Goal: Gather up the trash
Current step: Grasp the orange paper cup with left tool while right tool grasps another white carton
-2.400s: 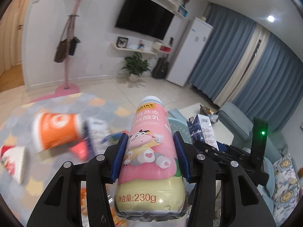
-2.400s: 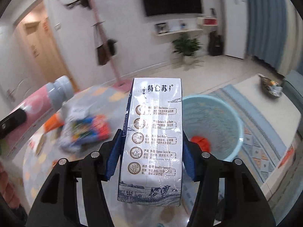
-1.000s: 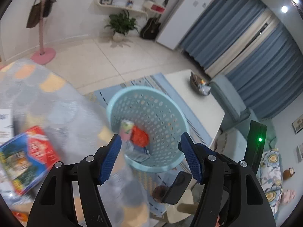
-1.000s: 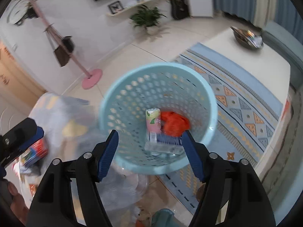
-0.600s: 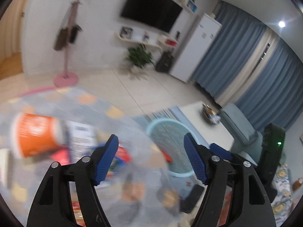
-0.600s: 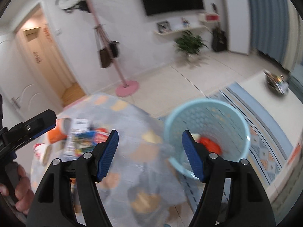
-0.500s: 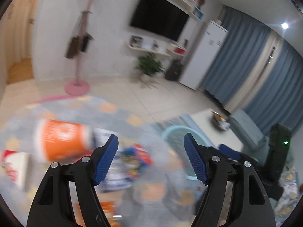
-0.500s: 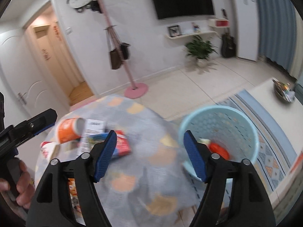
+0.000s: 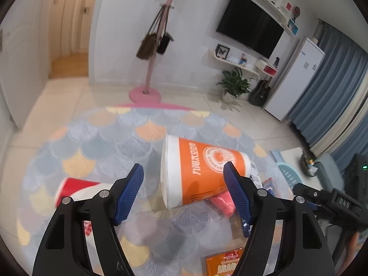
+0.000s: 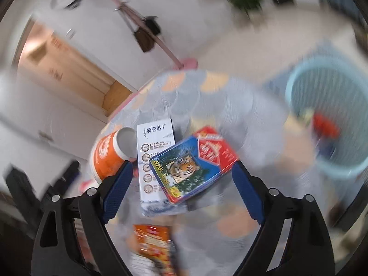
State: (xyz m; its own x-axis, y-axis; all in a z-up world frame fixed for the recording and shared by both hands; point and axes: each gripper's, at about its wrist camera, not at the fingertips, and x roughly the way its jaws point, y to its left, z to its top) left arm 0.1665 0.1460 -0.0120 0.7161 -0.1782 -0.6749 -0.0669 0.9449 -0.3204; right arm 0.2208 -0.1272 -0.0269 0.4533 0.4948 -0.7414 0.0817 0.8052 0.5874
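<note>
The left gripper (image 9: 184,191) hangs over the table (image 9: 96,142) with its jaws wide apart and nothing clamped between them. Just past its blue pads (image 9: 128,191) an orange paper cup (image 9: 202,172) lies on its side on the scale-patterned cloth, mouth toward the left, framed between the two jaws but not touched by them. A red-and-white cup (image 9: 76,187) lies behind the left jaw, a pink scrap (image 9: 222,203) sits under the orange cup's lower edge, and an orange snack packet (image 9: 222,263) lies close to the camera at the bottom edge.

The right gripper (image 10: 182,193), seen through heavy blur, has just been opening its jaws; they stand far apart and empty. Close below them lies that snack packet (image 10: 151,239). Beyond, between the jaws, a blue-and-red box with a tiger picture (image 10: 193,163) rests tilted across a white milk carton (image 10: 154,158), and the orange cup (image 10: 110,154) lies just left of the carton. Farther off to the right, beyond the table's edge, stands the light blue basket (image 10: 299,87) with red trash inside.
</note>
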